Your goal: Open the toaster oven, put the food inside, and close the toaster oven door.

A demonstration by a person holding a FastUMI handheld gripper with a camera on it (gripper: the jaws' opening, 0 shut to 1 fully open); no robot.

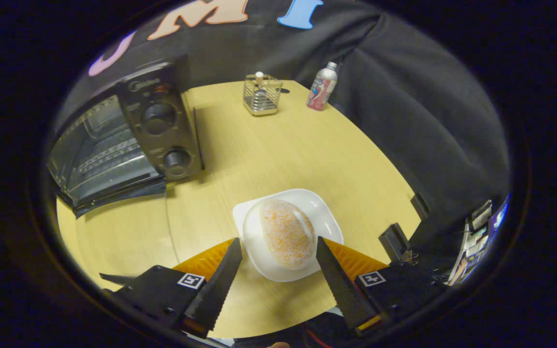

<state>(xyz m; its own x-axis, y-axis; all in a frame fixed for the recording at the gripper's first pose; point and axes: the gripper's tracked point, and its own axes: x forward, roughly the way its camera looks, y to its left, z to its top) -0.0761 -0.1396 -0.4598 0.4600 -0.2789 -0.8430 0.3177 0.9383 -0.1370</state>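
A sugar-dusted bun [287, 233] lies on a white square plate [326, 218] on the wooden table. My gripper [278, 241] is open and hovers over the plate. Its two fingertips flank the bun's near end, one on each side, and neither pad touches it. The black toaster oven [158, 126] stands beyond and to the left of the fingers. Its glass door [107, 174] appears swung down open, and a wire rack shows behind it. Two knobs sit on its front panel.
A small wire basket [261, 94] with a bottle inside stands at the table's far edge, and a pink-labelled metal bottle [323, 87] stands beside it. The bare wooden tabletop [269, 154] lies between the plate and the oven. Dark clamps [394, 239] grip the table's right edge.
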